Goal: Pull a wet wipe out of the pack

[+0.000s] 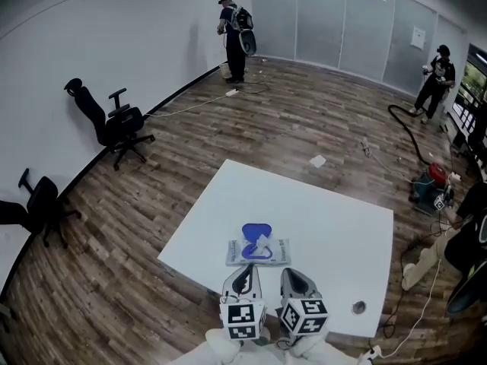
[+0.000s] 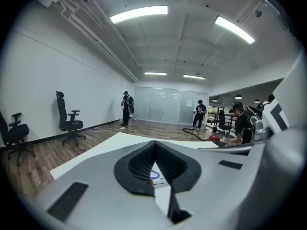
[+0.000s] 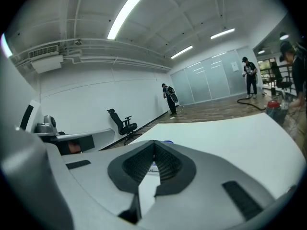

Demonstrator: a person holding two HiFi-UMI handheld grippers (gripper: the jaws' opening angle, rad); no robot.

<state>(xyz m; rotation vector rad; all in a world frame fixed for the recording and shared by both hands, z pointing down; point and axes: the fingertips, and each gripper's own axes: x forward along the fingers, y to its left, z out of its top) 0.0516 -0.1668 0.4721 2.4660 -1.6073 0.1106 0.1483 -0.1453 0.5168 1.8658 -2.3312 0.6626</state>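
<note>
Bright, even light from ceiling strips (strong fisheye warp at edges)

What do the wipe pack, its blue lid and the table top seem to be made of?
Wipe pack: probably soft plastic film, pale, lying flat. Blue lid: likely rigid plastic, since it stands open keeping its shape. Table top: smooth white matte surface, perhaps laminate; the look leaves it open.

Wet wipe pack mostly hidden behind closed jaws, both gripper views. Dark spot on worktop, pack's 4 o'clock: unidentifiable.
</note>
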